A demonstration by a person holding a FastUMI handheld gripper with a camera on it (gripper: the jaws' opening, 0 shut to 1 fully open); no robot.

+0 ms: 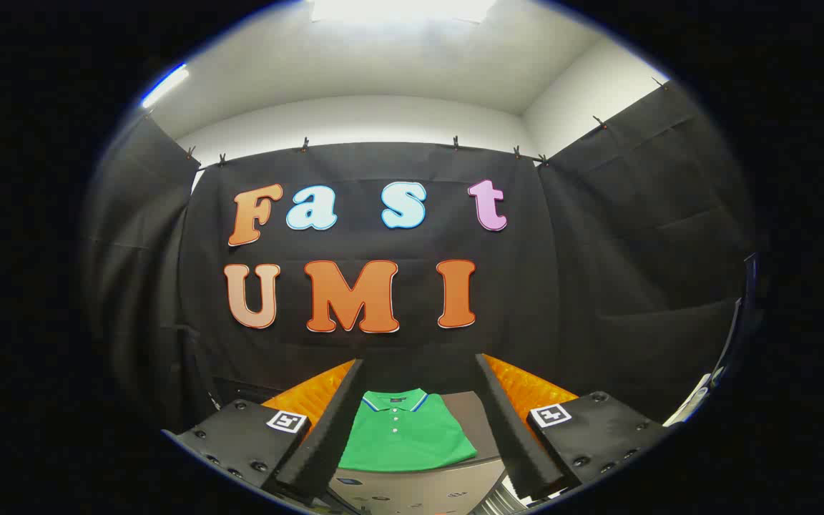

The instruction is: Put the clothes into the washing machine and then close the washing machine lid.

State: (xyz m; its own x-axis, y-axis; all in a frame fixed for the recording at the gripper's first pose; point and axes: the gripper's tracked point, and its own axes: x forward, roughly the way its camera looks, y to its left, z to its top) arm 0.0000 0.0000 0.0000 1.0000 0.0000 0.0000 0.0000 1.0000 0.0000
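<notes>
Hovering with my gripper (419, 429) spread wide, nothing held. A folded green polo shirt (406, 436) lies just ahead, framed between my two fingers (326, 429), slightly left of centre, and not touching either. It rests flat on a grey top surface (473, 415), which I take to be the washing machine, though I can't tell where the lid or opening is. The collar, with its blue-white trim, points far; the hem is near, so the shirt's long axis runs near-to-far, roughly in line with my fingers. My guess at the next move: drop forward and down, then close on the near hem. Small stickers on the grey front panel (412, 490) are too small to read. Square black-and-white marker tags (288, 421) sit on the gripper body.
</notes>
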